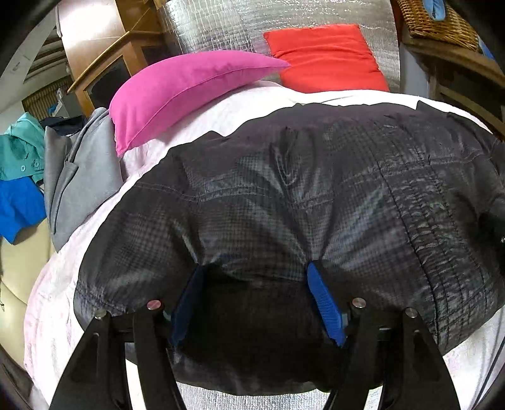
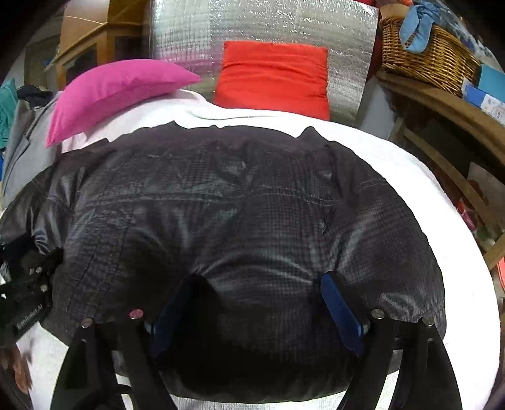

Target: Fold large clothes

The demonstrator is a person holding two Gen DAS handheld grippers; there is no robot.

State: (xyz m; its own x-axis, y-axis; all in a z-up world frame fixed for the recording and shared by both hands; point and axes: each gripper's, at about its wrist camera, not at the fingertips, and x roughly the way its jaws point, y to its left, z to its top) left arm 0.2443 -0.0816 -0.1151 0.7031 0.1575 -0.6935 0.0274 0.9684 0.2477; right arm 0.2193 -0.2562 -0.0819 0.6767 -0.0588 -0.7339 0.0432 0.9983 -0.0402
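A dark checked padded jacket [image 1: 315, 195] lies spread across the pale sheet [image 1: 202, 126] of a bed and fills both views. My left gripper [image 1: 255, 268] stands over its near edge with the jaws wide. A thick fold of the jacket bulges between its blue pads [image 1: 325, 302], and the fingertips dig into the fabric. My right gripper [image 2: 262, 277] stands the same way over the jacket [image 2: 252, 205], jaws wide around a bulge of cloth, with the inner face of its blue pad [image 2: 341, 315] bare. The left gripper's black body [image 2: 28, 284] shows at the left edge of the right wrist view.
A pink pillow [image 1: 183, 94] and a red pillow [image 1: 328, 60] lie at the head of the bed against a silver padded panel [image 1: 284, 15]. Grey, teal and blue clothes [image 1: 75, 176] are piled at the left. A wicker basket [image 2: 426, 56] sits on wooden shelving at the right.
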